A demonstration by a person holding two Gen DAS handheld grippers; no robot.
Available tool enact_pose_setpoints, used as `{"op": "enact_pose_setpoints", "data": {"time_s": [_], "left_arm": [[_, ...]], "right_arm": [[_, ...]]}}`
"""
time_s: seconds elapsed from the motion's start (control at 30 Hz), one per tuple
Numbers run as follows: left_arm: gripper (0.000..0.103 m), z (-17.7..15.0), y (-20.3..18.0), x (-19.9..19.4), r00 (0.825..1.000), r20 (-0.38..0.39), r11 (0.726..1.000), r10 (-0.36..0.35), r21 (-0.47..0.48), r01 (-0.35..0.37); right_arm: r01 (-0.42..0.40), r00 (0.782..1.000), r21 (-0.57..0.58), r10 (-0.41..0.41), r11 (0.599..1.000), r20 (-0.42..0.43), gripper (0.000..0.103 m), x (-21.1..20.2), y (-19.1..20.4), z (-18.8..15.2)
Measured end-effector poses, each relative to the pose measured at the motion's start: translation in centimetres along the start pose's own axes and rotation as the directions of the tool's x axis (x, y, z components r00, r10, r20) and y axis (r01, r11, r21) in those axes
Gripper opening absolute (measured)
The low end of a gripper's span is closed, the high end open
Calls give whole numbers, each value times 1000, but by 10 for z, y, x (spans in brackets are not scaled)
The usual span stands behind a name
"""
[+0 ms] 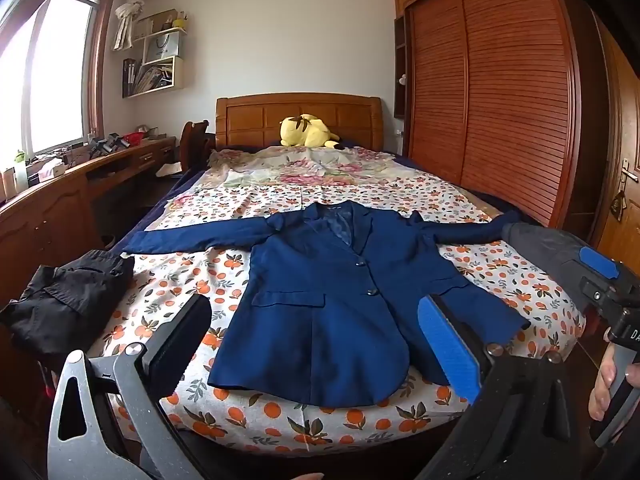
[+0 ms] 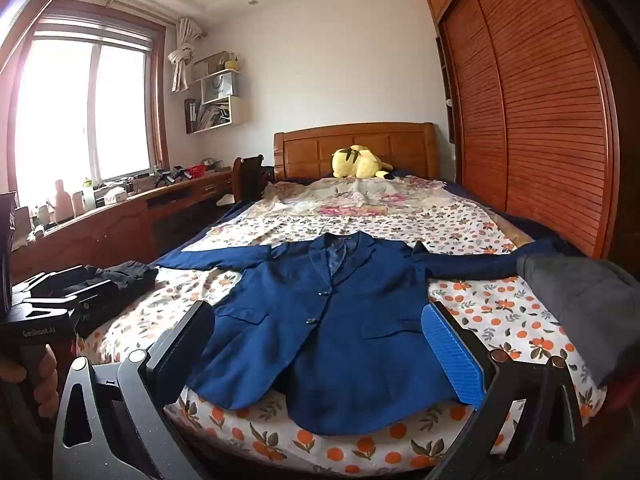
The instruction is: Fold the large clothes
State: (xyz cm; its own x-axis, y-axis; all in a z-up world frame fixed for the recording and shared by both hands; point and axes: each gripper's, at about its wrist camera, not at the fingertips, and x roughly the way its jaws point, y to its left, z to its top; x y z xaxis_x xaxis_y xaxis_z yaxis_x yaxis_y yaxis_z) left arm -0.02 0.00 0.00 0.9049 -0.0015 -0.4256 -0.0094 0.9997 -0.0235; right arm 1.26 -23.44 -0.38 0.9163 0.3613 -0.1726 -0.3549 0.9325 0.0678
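Left wrist view showed the navy blazer laid face up on the bed, buttoned, sleeves stretched out to either side, probably so folding could start from a flat shape. Both tools hung above its hem with nothing in them: the left gripper spread wide, the right gripper likewise. A dark garment lay bunched at the bed's left edge. Wall shelves held bags and papers.
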Motion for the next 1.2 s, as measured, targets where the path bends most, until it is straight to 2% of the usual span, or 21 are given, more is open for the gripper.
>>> {"op": "enact_pose_setpoints", "data": {"time_s": [0.27, 0.3, 1.2], "left_arm": [[103, 1, -1, 0, 1000, 1, 1000, -16, -2, 16], [103, 0, 5, -1, 1000, 1, 1000, 5, -7, -5], [103, -3, 11, 3, 1000, -7, 1000, 10, -9, -10]], "right_arm": [[2, 1000, -4, -2, 1000, 5, 103, -1, -1, 0], [1, 1000, -5, -2, 1000, -6, 103, 3, 1, 0], [3, 1000, -5, -3, 1000, -5, 103, 0, -1, -2]]}}
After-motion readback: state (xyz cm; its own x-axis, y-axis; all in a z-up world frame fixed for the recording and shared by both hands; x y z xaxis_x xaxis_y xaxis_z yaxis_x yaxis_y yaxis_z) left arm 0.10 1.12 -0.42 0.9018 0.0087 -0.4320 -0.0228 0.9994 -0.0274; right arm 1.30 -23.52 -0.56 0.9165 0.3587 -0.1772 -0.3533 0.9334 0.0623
